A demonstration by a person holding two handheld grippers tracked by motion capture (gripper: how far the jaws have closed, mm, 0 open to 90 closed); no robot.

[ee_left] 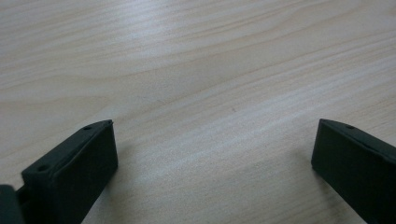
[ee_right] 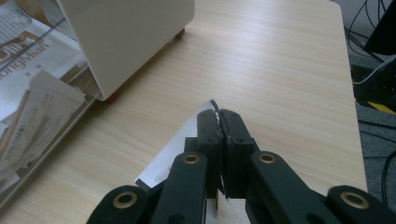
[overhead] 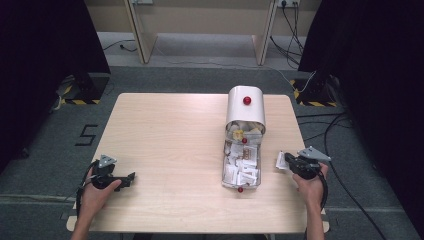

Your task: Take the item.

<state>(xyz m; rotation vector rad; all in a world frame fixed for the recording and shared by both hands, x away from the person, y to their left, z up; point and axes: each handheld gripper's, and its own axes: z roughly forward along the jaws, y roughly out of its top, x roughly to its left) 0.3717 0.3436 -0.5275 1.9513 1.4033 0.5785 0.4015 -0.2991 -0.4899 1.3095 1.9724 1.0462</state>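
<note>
Landmark: the clear box (overhead: 241, 167) with a white roll-top cover (overhead: 245, 109), standing right of centre on the wooden bench (overhead: 165, 145). Cover is pushed back toward the far end, leaving the near stretch of the box open; inside, a loose heap of white paper sachets (overhead: 242, 169), with some yellowish items under the cover's edge, too small to identify. Red knobs show on the cover and at the box's near end. Right claw (overhead: 286, 161) sits just right of the box, near its front half, jaws pressed together on one white sachet (ee_right: 180, 154); in the right gripper view the packet's torn-looking edge pokes out between the pads and its flat body hangs to the left of them, above the bench. So this sachet is out of the box, pinched, clear of the wall. Left claw (overhead: 131, 177) lies well to the left of the box, near the bench's front edge, jaws spread wide with nothing between them; the left gripper view gives bare wood grain between the two pads (ee_left: 77, 172). Judgement on progress: one packet lifted out, not yet set down anywhere; many remain in the box. Nothing laid out on the bench beside the box, so likely early in the work.
</note>
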